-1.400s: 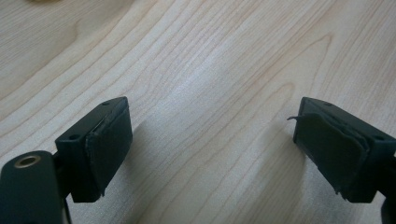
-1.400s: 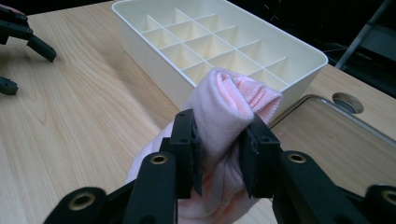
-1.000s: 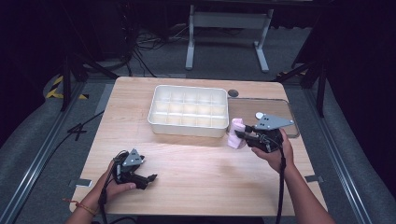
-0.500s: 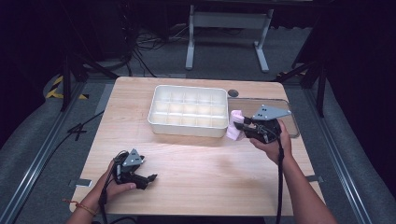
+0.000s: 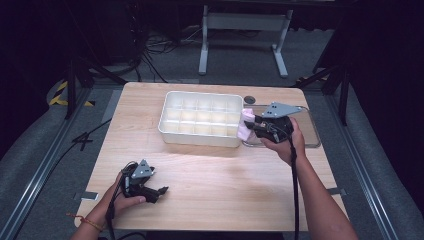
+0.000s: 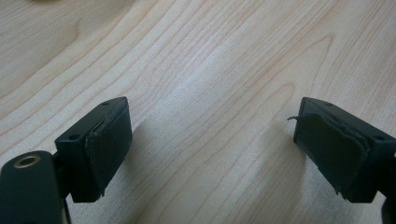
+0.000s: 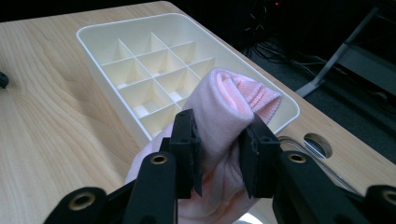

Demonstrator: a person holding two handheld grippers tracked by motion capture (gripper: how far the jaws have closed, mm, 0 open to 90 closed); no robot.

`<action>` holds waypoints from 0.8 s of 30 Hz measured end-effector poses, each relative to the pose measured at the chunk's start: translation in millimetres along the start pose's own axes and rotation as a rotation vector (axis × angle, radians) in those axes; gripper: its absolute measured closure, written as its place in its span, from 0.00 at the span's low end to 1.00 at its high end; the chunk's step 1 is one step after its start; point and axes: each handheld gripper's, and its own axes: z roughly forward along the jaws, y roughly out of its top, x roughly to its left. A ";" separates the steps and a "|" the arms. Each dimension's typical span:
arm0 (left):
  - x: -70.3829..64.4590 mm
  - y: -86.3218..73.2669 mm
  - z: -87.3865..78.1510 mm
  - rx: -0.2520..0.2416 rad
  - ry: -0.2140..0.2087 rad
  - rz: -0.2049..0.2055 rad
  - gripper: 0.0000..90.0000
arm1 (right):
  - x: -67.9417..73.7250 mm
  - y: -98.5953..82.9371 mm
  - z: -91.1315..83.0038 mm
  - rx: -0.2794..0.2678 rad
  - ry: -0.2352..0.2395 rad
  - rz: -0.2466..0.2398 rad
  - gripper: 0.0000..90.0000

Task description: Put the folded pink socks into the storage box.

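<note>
A rolled pink sock (image 7: 224, 116) is pinched between the jaws of my right gripper (image 7: 219, 149), which is shut on it. In the high view that right gripper (image 5: 252, 125) holds the pink sock (image 5: 245, 124) in the air at the right end of a white divided tray (image 5: 200, 102). The tray (image 7: 107, 35) has several compartments, and those that I see are empty. My left gripper (image 5: 159, 192) rests near the table's front left, held by a hand. Its jaws stand wide apart over bare wood, and the left gripper (image 6: 210, 144) is open with nothing between them.
A shallow clear tray (image 5: 310, 137) lies to the right of the white one, behind my right hand. A round cable hole (image 5: 249, 100) sits in the table just beyond it. Bare wood runs across the table's middle and front.
My right gripper has carried the pink sock up and away from the table's front, toward the right end of the white tray. The left gripper has stayed put.
</note>
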 end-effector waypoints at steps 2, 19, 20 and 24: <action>-0.5 -0.2 0.3 -0.002 -0.003 -0.008 0.13 | -1.0 4.4 4.9 0.015 -0.013 -0.014 0.77; -0.1 -0.4 -0.3 -0.005 -0.014 0.005 0.15 | -11.8 14.3 37.6 0.073 -0.031 -0.023 0.77; -0.1 -0.4 -0.3 -0.005 -0.014 0.005 0.15 | -12.2 13.8 40.0 0.085 -0.038 -0.027 0.77; -0.1 -0.4 -0.3 -0.005 -0.015 0.006 0.15 | -14.7 13.7 48.4 0.099 -0.040 -0.034 0.77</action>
